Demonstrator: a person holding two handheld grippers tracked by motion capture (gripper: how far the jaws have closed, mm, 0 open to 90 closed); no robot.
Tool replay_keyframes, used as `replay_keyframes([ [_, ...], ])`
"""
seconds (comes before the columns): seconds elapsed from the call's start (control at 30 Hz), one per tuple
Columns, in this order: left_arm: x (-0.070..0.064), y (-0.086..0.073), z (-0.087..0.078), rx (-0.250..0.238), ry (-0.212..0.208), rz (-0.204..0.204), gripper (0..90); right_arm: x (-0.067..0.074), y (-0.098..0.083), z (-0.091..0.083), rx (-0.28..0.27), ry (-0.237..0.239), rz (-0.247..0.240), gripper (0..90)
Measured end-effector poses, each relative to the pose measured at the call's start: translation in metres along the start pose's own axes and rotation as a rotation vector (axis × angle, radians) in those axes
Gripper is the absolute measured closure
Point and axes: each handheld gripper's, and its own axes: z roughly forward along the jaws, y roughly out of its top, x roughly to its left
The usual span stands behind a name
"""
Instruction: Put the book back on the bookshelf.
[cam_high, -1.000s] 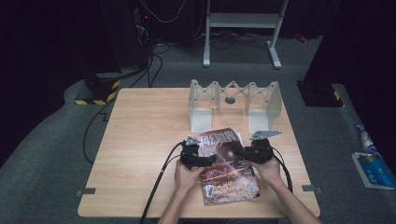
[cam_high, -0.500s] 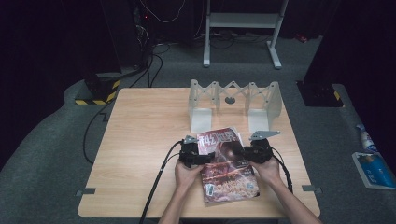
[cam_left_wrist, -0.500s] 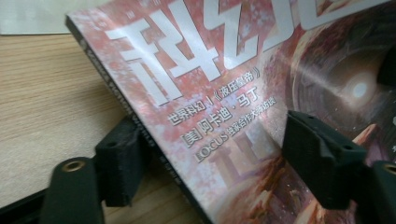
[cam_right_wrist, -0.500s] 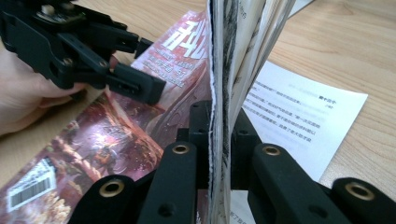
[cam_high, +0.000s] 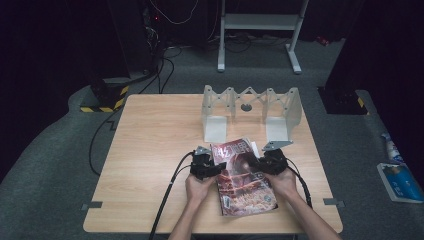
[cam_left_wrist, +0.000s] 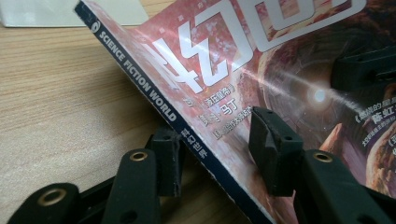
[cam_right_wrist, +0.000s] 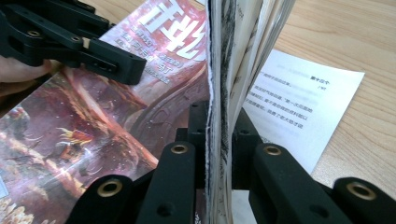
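A magazine (cam_high: 245, 180) with a red science-fiction cover lies near the table's front edge, its far end lifted. My left gripper (cam_high: 205, 166) is at its left edge. The spine (cam_left_wrist: 154, 95) runs between that gripper's (cam_left_wrist: 219, 149) jaws, which have just been closing and still stand apart from it, one pad (cam_left_wrist: 273, 149) over the cover. My right gripper (cam_high: 270, 162) is at the right edge. Its (cam_right_wrist: 218, 126) jaws are shut on a raised bundle of pages (cam_right_wrist: 233, 56), held edge-on. One printed page (cam_right_wrist: 299, 107) lies flat on the wood.
A grey metal folding rack (cam_high: 250, 112) stands on the wooden table (cam_high: 150, 140) just behind the magazine. Both grippers' cables (cam_high: 167, 200) trail off the front edge. On the floor to the right lies a blue and white packet (cam_high: 400, 180).
The left gripper's jaws have narrowed around the magazine's left edge. Both hands and the magazine stay almost where they were.
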Motion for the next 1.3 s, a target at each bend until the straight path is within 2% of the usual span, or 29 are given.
replay_keyframes([
  [0.2,-0.002,-0.001,0.000,0.002,0.015,0.025,60.6,-0.005,-0.002,0.005,0.000,-0.015,0.032,74.3],
  [0.4,-0.004,0.000,0.000,0.002,0.010,0.035,62.9,-0.008,-0.007,0.006,0.007,-0.045,0.071,60.7],
  [0.53,-0.006,0.001,0.000,0.007,0.010,0.045,63.7,-0.012,-0.010,0.006,0.016,-0.056,0.113,52.4],
  [0.67,-0.006,0.001,0.000,0.009,0.009,0.040,63.9,-0.011,-0.011,0.001,0.009,-0.084,0.084,50.2],
  [0.77,-0.006,0.002,0.000,0.009,0.011,0.039,64.0,-0.014,-0.013,-0.006,0.007,-0.101,0.087,48.7],
  [0.87,-0.006,0.002,0.000,0.006,0.012,0.045,64.2,-0.020,-0.015,-0.014,-0.014,-0.155,0.094,54.0],
  [0.9,-0.006,0.002,-0.001,0.003,0.014,0.048,64.2,-0.022,-0.016,-0.017,-0.030,-0.151,0.109,57.6],
  [0.93,-0.007,0.002,-0.001,-0.002,0.018,0.052,64.3,-0.023,-0.017,-0.019,-0.031,-0.169,0.115,61.5],
  [0.97,-0.007,0.002,-0.001,-0.002,0.019,0.054,64.6,-0.023,-0.017,-0.021,-0.034,-0.189,0.098,67.0],
  [1.07,-0.008,0.003,-0.001,-0.003,0.018,0.053,64.7,-0.022,-0.016,-0.019,-0.041,-0.217,0.086,74.9],
  [1.17,-0.008,0.003,-0.002,-0.005,0.018,0.053,64.8,-0.024,-0.014,-0.015,-0.048,-0.222,0.104,81.9],
  [1.3,-0.008,0.003,-0.002,-0.007,0.015,0.048,64.8,-0.023,-0.013,-0.016,-0.054,-0.249,0.108,86.7],
])
